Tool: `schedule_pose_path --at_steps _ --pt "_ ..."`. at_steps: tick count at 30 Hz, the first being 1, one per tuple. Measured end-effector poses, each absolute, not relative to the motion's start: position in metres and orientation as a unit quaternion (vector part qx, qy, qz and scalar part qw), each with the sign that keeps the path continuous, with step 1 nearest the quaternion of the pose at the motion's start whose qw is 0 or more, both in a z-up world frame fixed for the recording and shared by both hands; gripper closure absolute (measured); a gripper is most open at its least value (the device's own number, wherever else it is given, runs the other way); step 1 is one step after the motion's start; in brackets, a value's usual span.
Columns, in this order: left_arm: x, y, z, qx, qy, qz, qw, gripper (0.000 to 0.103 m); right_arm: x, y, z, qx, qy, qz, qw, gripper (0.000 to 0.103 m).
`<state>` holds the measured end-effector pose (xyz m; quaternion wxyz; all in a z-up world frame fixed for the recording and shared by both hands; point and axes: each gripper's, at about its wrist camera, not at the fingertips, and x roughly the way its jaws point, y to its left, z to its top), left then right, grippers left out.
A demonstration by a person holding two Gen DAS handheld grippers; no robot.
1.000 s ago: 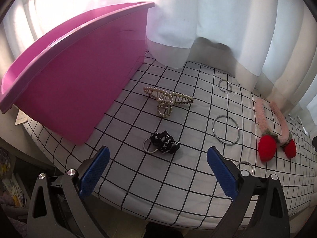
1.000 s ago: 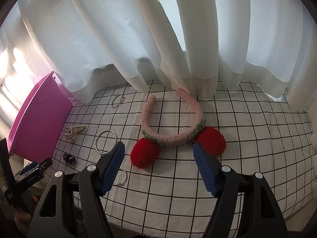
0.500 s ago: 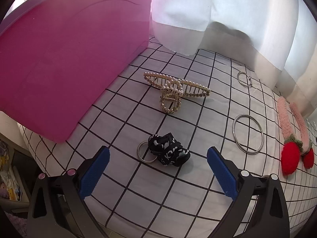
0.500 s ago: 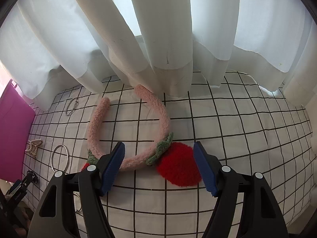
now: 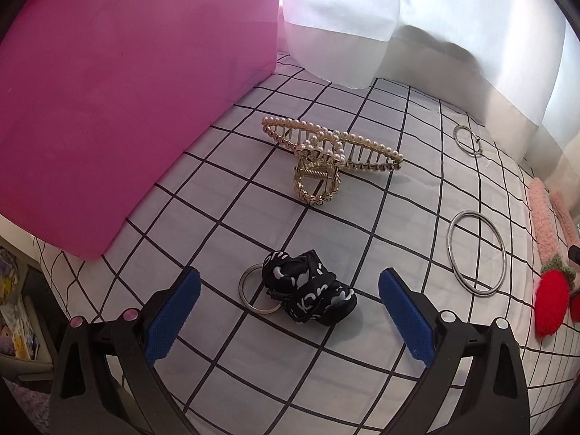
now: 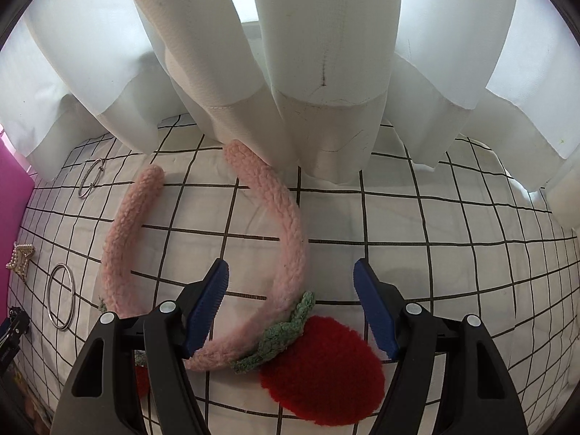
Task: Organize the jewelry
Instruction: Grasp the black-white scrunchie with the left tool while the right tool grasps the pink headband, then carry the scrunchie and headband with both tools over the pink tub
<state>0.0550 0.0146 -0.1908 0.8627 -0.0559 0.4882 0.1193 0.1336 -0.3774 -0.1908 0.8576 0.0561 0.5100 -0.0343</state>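
Observation:
My left gripper point(image 5: 289, 312) is open and empty, its jaws either side of a black-and-white scrunchie point(image 5: 308, 298) that lies against a small metal ring point(image 5: 255, 293). Beyond lie a gold pearl hair claw point(image 5: 328, 154), a large silver bangle point(image 5: 476, 252) and a small hoop point(image 5: 467, 139). The pink bin point(image 5: 119, 87) stands at left. My right gripper point(image 6: 290, 299) is open and empty, low over a pink fuzzy headband point(image 6: 286, 224) with a red pompom point(image 6: 322, 366); the band's right arm passes between the jaws.
White curtains point(image 6: 308, 54) hang along the back edge of the grid-patterned cloth point(image 6: 453, 253). The bangle point(image 6: 61, 299), hoop point(image 6: 90, 177) and hair claw point(image 6: 20, 257) also show at left in the right wrist view. Clutter point(image 5: 14, 311) sits beside the table's left edge.
Both grippers have moved forward and down. The left has closed in on the scrunchie, and the right on the headband, which now lies between its jaws. Nothing was taken hold of.

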Motion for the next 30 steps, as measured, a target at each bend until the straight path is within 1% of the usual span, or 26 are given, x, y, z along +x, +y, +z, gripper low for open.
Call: schedule_pose_path --at_steps 5,8,15,16,17,18,19,20,22,26,28,30 --pt "0.059 0.014 -0.197 -0.051 0.488 0.118 0.863 0.006 0.137 -0.375 -0.203 0.049 0.52 -0.026 0.852 0.035" --pt "0.062 0.016 -0.202 -0.06 0.492 0.112 0.861 0.006 0.136 -0.37 -0.205 0.028 0.513 -0.028 0.858 0.035" --pt "0.06 0.014 -0.203 -0.063 0.477 0.117 0.869 0.006 0.129 -0.367 -0.211 0.026 0.498 -0.023 0.866 0.036" --pt "0.058 0.013 -0.203 -0.064 0.475 0.118 0.87 0.007 0.128 -0.367 -0.211 0.027 0.497 -0.022 0.867 0.038" --pt "0.055 0.012 -0.202 -0.063 0.473 0.12 0.871 0.008 0.127 -0.366 -0.211 0.025 0.496 -0.019 0.868 0.045" --pt "0.053 0.011 -0.201 -0.063 0.47 0.119 0.872 0.013 0.125 -0.363 -0.211 0.02 0.494 -0.015 0.869 0.051" --pt "0.051 0.009 -0.2 -0.061 0.468 0.118 0.874 0.021 0.119 -0.357 -0.209 0.016 0.491 -0.012 0.871 0.063" --pt "0.049 0.006 -0.199 -0.059 0.465 0.115 0.876 0.025 0.118 -0.352 -0.209 0.011 0.491 -0.013 0.871 0.071" --pt "0.046 0.002 -0.196 -0.055 0.463 0.108 0.878 0.042 0.116 -0.343 -0.208 0.009 0.49 -0.011 0.871 0.077" --pt "0.043 0.002 -0.194 -0.059 0.463 0.108 0.878 0.049 0.111 -0.335 -0.212 0.019 0.49 -0.012 0.872 0.09" --pt "0.041 0.005 -0.193 -0.06 0.464 0.111 0.877 0.057 0.104 -0.332 -0.214 0.023 0.487 -0.009 0.873 0.091" --pt "0.039 0.008 -0.192 -0.066 0.467 0.11 0.875 0.06 0.101 -0.331 -0.212 0.021 0.482 -0.008 0.876 0.091"
